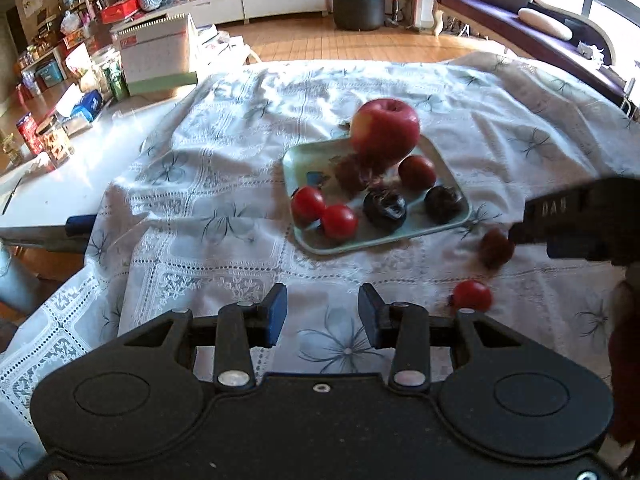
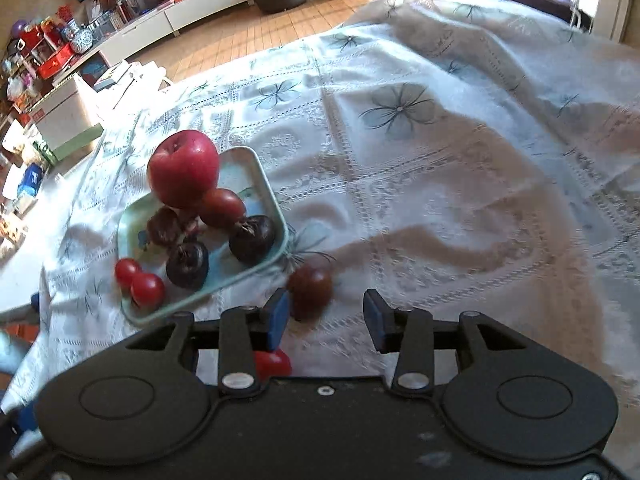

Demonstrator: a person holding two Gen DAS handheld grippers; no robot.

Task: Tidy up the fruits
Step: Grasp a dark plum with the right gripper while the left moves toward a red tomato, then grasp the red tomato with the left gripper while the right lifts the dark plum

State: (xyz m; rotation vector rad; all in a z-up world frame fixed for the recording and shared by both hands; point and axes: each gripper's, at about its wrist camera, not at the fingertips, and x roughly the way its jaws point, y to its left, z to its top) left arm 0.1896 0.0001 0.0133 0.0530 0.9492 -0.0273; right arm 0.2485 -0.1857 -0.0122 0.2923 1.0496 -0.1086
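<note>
- The right gripper (image 2: 324, 316) has its fingers spread and holds nothing; a dark red tomato (image 2: 310, 286) lies on the cloth just beside the inner face of the left finger (image 2: 276, 320), low in the middle of the right wrist view.
- That tomato looks light, smooth and soft-skinned; I judge it would roll or bruise easily, so the pads should close gently across its widest part.
- A bright red cherry tomato (image 2: 274, 362) peeks out under the same finger, close to the gripper body.
- The left gripper (image 1: 322, 314) is likewise spread and empty, hovering over bare tablecloth (image 1: 200, 240) at the bottom centre of its view.
- Further out, the pale green tray (image 1: 460, 222) sits mid-frame, carrying a large red apple (image 1: 386, 130), several red tomatoes and dark round fruits.
- Two red tomatoes (image 1: 324, 212) crowd the tray's near left edge.
- The apple perches high on other fruit and looks heavy; a nudge could topple it.
</note>
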